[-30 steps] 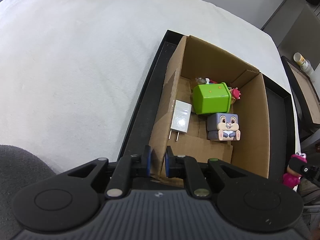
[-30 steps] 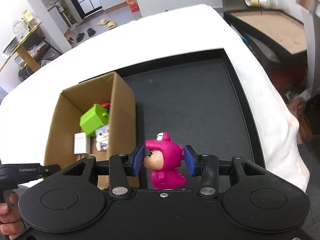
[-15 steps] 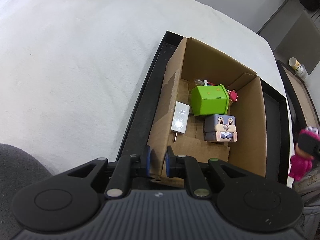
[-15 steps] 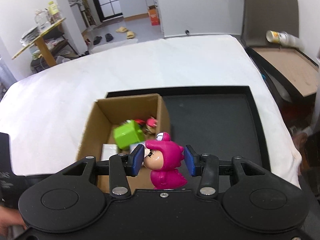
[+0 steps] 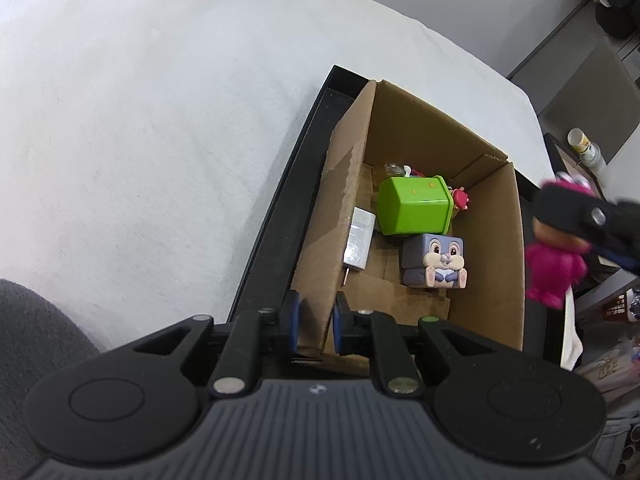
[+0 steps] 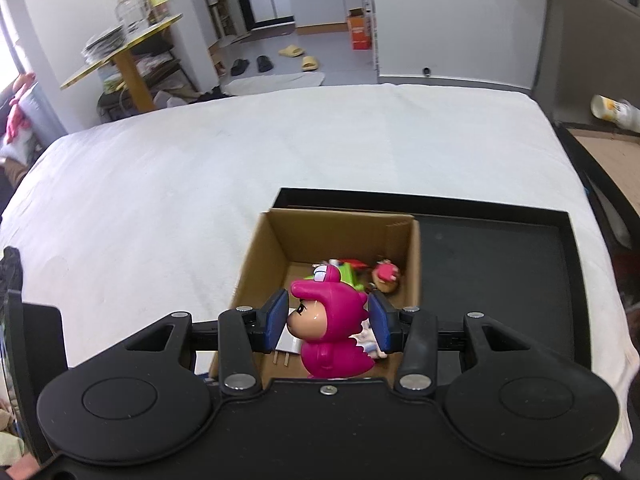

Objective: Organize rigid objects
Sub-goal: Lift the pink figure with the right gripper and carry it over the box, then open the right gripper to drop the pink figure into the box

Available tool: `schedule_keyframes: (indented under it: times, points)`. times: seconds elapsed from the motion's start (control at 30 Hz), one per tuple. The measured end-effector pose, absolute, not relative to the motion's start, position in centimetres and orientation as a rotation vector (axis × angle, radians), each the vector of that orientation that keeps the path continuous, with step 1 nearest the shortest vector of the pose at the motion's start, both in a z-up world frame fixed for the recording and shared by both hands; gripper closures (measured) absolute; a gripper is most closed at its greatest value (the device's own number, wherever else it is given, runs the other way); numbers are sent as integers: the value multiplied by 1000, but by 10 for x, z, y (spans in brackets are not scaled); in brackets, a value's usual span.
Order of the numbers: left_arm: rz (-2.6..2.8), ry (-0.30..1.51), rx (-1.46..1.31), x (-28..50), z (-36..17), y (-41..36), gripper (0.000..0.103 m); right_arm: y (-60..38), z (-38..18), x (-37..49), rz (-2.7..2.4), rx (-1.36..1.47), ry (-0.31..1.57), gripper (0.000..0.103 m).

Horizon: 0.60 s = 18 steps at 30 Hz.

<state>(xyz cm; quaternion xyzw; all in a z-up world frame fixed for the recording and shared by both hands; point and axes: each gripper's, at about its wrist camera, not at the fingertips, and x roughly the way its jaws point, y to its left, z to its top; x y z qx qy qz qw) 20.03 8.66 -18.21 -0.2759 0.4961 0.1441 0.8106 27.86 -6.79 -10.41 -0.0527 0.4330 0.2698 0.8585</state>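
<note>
Pink figurine carried over a cardboard box of toys.

Left wrist view: left gripper (image 5: 314, 326) clenched on the near wall of the cardboard box (image 5: 496, 264), one pad on each face; box inside a black tray (image 5: 276, 216) on a white cloth (image 5: 140, 120); green cube (image 5: 414, 206), bunny cube (image 5: 434, 256) and white charger (image 5: 359, 238) on its floor. Right wrist view: right gripper (image 6: 328, 326) grasping the pink dinosaur-suit figurine (image 6: 332, 326) by the head, upright between the blue pads, above the box's near end.
</note>
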Motion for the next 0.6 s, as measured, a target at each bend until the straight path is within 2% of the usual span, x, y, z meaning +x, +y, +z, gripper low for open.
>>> schedule_keyframes:
  times: [0.6]
  points:
    - [277, 1072, -626, 200, -185, 95, 87, -17, -107, 307, 655, -116, 886, 58]
